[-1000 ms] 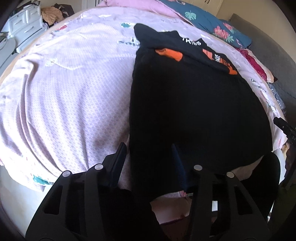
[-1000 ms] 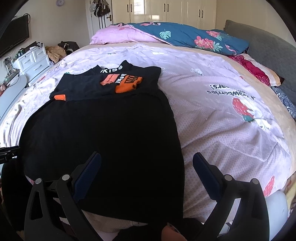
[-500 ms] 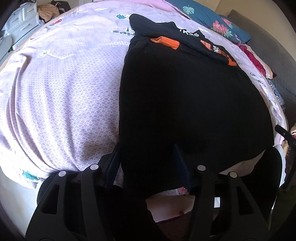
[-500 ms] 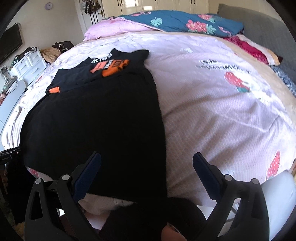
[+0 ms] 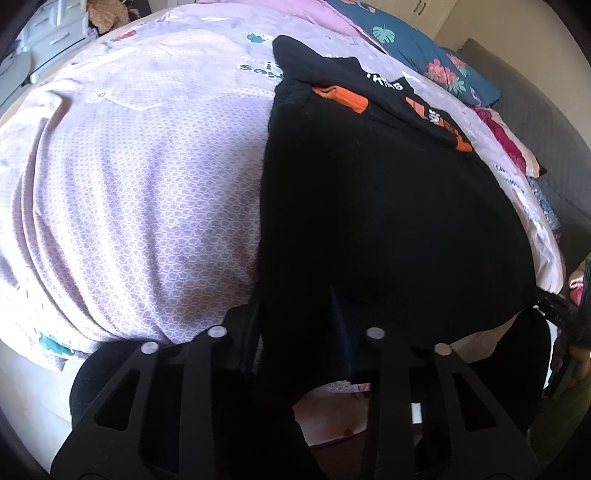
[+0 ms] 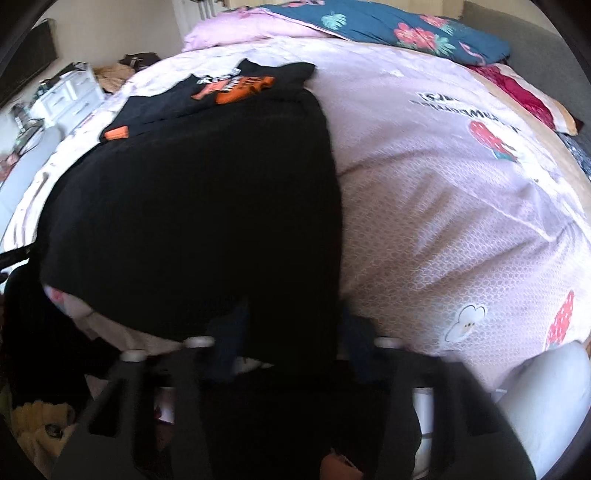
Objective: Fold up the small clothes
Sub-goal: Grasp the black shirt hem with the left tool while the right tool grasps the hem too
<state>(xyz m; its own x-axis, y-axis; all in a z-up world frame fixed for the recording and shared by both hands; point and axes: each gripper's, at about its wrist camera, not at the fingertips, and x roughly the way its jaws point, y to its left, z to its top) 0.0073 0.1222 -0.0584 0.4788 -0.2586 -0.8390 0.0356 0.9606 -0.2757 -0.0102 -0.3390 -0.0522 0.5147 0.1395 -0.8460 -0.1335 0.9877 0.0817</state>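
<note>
free: pink bedspread (image 6: 461, 206) | obstacle: pillows (image 6: 388, 33) at head

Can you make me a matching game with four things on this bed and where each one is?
Things:
1. big black garment
2. orange-printed black shirt
3. teal flowered pillow
4. red strawberry print

Places:
A. at the head of the bed
B. on the pink cover, right of the dark clothes
C. over the near bed edge
D. spread beyond the big dark cloth

Pairs: 1-C, 2-D, 3-A, 4-B
</note>
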